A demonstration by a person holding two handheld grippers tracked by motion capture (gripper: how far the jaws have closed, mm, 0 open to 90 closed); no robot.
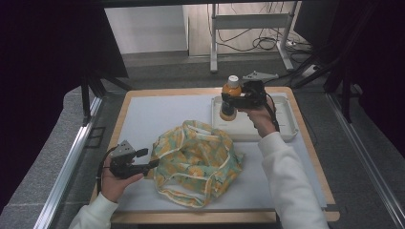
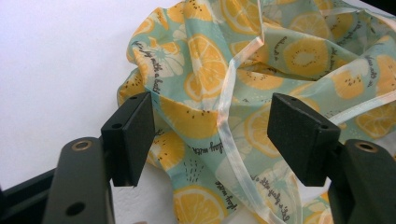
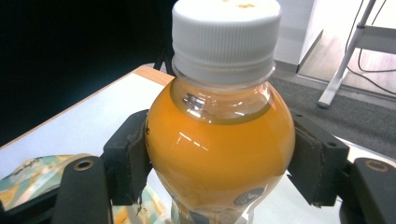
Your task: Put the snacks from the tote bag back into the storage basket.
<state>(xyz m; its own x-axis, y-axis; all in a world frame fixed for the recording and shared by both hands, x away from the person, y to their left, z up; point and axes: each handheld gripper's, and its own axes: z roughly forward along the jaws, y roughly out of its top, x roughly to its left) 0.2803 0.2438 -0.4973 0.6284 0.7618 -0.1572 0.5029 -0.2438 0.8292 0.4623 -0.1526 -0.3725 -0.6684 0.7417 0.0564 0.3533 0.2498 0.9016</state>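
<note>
A teal cloth bag (image 1: 196,162) printed with orange slices lies crumpled in the middle of the white mat, with pale ribbon handles. My left gripper (image 1: 149,160) sits at the bag's left edge. In the left gripper view its jaws (image 2: 212,116) stand wide apart, with a fold of the bag (image 2: 261,60) and a ribbon between them, and the pads do not press on the cloth. My right gripper (image 1: 232,99) is shut on a bottle of orange juice (image 1: 228,112) with a white cap, held upright over the left end of a white tray (image 1: 284,131). The pads (image 3: 130,158) clamp the bottle (image 3: 219,140) at its shoulder.
The tray stands at the back right of the wooden table (image 1: 313,157). The white mat (image 1: 143,119) covers most of the tabletop. Beyond the far edge are a metal frame (image 1: 248,21) and cables on the floor. Dark curtains hang at both sides.
</note>
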